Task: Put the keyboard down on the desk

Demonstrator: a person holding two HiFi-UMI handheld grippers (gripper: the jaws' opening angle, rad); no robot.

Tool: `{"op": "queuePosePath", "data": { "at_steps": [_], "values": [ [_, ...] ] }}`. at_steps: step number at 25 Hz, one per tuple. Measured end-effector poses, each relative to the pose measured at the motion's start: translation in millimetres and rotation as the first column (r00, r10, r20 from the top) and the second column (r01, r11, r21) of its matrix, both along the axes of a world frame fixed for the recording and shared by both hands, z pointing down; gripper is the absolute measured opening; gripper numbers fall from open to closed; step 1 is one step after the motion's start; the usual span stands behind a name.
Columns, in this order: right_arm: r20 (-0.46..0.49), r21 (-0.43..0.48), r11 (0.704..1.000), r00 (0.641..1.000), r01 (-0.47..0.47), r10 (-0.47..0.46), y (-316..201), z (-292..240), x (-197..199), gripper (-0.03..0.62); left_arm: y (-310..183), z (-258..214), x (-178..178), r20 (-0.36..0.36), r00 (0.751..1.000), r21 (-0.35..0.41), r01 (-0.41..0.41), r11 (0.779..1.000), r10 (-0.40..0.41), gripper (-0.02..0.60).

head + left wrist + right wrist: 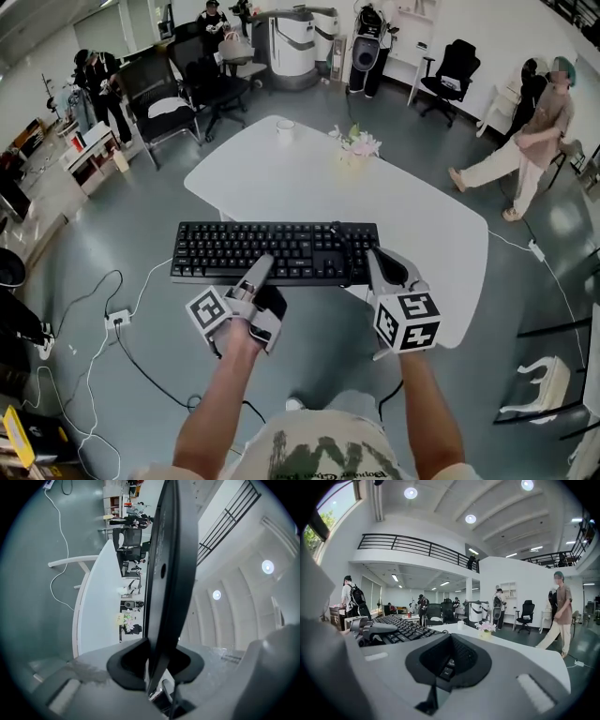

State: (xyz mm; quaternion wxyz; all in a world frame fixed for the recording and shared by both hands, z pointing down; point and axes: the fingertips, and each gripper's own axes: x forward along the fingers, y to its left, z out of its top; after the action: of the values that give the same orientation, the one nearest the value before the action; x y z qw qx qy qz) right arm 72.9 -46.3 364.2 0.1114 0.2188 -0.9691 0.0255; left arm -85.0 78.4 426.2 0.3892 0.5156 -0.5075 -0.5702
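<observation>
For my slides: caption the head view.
Left gripper and right gripper grip a black plastic keyboard by its near edge, partly over a white rounded desk.

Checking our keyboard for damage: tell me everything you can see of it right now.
The keyboard is black, full-size, apparently plastic, with a number pad at its right end. It lies level, keys up, over the white table's near edge, its left end past the tabletop above the floor. The left tongs and right tongs clamp its near edge. Whether it rests on the table is unclear.
</observation>
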Motion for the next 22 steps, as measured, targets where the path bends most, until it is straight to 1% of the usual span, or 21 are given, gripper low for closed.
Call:
{"op": "queuePosePath", "data": {
  "at_steps": [6, 12, 18, 22],
  "values": [
    [0.007, -0.007, 1.0, 1.0, -0.028, 0.028, -5.8, 1.9, -5.5, -0.002, -9.3, 2.9, -9.1, -0.005, 1.0, 0.0, -0.024, 1.0, 0.024, 0.086],
    [0.008, -0.013, 0.998, 0.998, -0.057, 0.057, -27.0, 11.0, -14.1, -0.002, -32.2, 15.3, -22.0, -0.007, 0.999, -0.015, -0.047, 0.999, 0.047, 0.087],
    [0.022, -0.032, 0.996, 0.996, -0.087, 0.088, -76.4, 12.4, -37.2, -0.002, -82.0, 18.0, -45.0, -0.006, 0.997, -0.027, -0.079, 0.997, 0.079, 0.087],
    [0.03, -0.042, 0.993, 0.993, -0.111, 0.112, -115.2, 16.9, -47.6, -0.002, -124.0, 23.1, -58.1, 0.004, 0.994, -0.04, -0.106, 0.994, 0.106, 0.087]
  ]
}}
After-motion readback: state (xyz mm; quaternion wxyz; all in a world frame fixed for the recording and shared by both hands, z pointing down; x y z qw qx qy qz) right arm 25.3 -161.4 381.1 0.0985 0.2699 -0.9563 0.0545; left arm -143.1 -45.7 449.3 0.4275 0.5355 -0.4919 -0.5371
